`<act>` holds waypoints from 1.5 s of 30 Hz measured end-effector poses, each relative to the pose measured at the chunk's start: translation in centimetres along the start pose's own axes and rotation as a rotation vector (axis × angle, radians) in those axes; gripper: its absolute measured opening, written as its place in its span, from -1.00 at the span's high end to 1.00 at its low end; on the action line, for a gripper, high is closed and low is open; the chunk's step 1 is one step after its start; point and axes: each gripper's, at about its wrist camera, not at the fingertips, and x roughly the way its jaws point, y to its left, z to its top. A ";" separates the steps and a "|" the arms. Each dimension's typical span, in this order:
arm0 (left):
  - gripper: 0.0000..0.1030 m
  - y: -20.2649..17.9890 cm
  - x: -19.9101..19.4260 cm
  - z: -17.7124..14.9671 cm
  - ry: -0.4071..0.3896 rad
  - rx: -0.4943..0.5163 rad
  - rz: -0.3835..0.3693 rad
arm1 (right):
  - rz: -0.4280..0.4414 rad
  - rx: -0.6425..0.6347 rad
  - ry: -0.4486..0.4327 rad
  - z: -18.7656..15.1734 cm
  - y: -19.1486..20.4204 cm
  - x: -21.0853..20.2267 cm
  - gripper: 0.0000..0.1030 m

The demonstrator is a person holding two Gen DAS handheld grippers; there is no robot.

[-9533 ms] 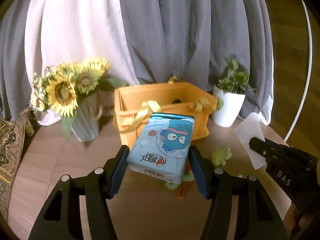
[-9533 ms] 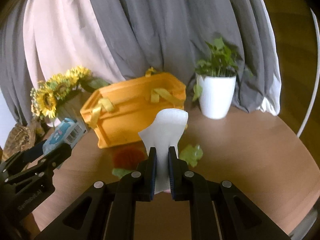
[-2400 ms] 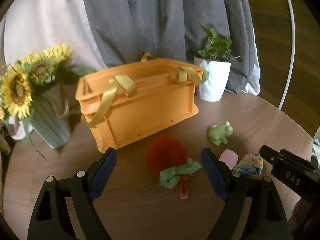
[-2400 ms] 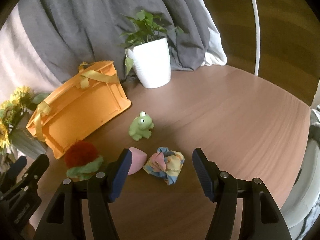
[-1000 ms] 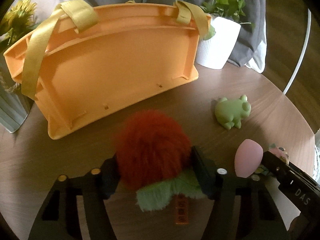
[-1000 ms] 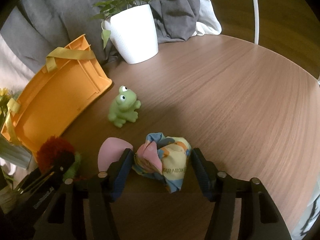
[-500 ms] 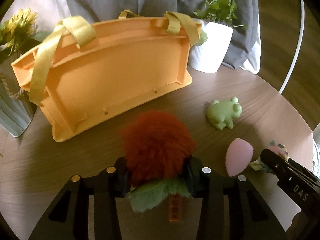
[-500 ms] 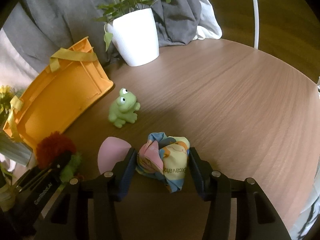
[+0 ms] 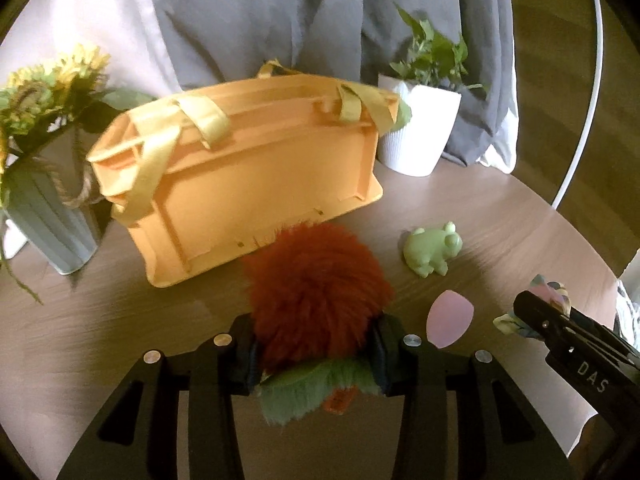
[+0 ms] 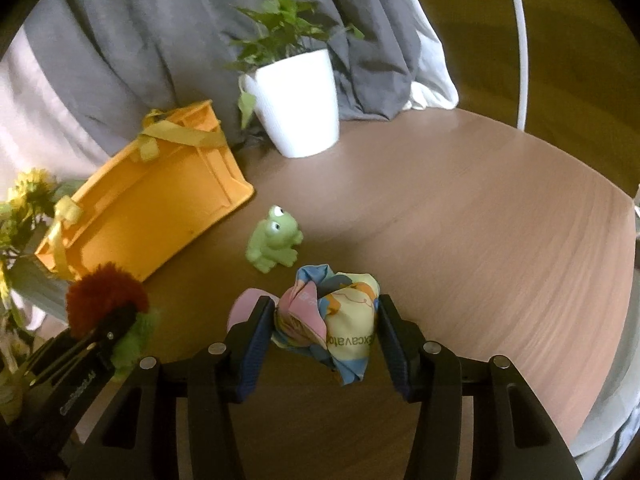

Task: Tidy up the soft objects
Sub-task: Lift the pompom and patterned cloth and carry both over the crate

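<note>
Orange bin (image 9: 248, 184) at tabletop (image 10: 480, 220) rear, open-topped to receive items. Red pom-pom (image 9: 316, 292) clamped in left gripper (image 9: 316, 354), crumpled cloth (image 10: 332, 320) squeezed by right gripper (image 10: 326, 338), presumably bin-bound. Frog (image 10: 274, 238), pink sponge (image 9: 448, 318) waiting.

Dim warm light, soft shadows, mild motion blur, strong fisheye bending (black vignette corners).

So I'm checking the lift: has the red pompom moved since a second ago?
Yes. The red pompom, gripped in the left tool, now overlaps the orange basket's lower edge, so it has risen.
</note>
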 end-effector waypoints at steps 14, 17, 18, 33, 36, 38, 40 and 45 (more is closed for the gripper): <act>0.20 0.5 -5.5 1.2 -0.093 -0.078 0.070 | 0.119 -0.090 -0.059 2.5 1.8 -3.4 -0.02; 0.20 0.6 -6.6 1.6 -0.113 -0.094 0.085 | 0.144 -0.108 -0.069 3.0 2.2 -4.0 -0.02; 0.20 0.6 -7.0 1.7 -0.120 -0.099 0.091 | 0.153 -0.115 -0.075 3.2 2.3 -4.2 -0.02; 0.20 -0.1 -11.3 3.6 -0.218 -0.166 0.179 | 0.300 -0.201 -0.138 6.6 3.9 -6.7 -0.02; 0.20 -0.3 -12.1 4.0 -0.243 -0.175 0.201 | 0.328 -0.213 -0.155 7.3 4.2 -7.1 -0.02; 0.20 -0.4 -12.4 4.4 -0.256 -0.180 0.214 | 0.347 -0.218 -0.164 7.7 4.4 -7.3 -0.02; 0.20 -0.6 -12.8 4.6 -0.268 -0.185 0.227 | 0.365 -0.228 -0.172 8.2 4.4 -7.4 -0.02; 0.20 -0.9 -13.4 5.2 -0.297 -0.192 0.259 | 0.409 -0.243 -0.187 9.3 4.6 -7.5 -0.02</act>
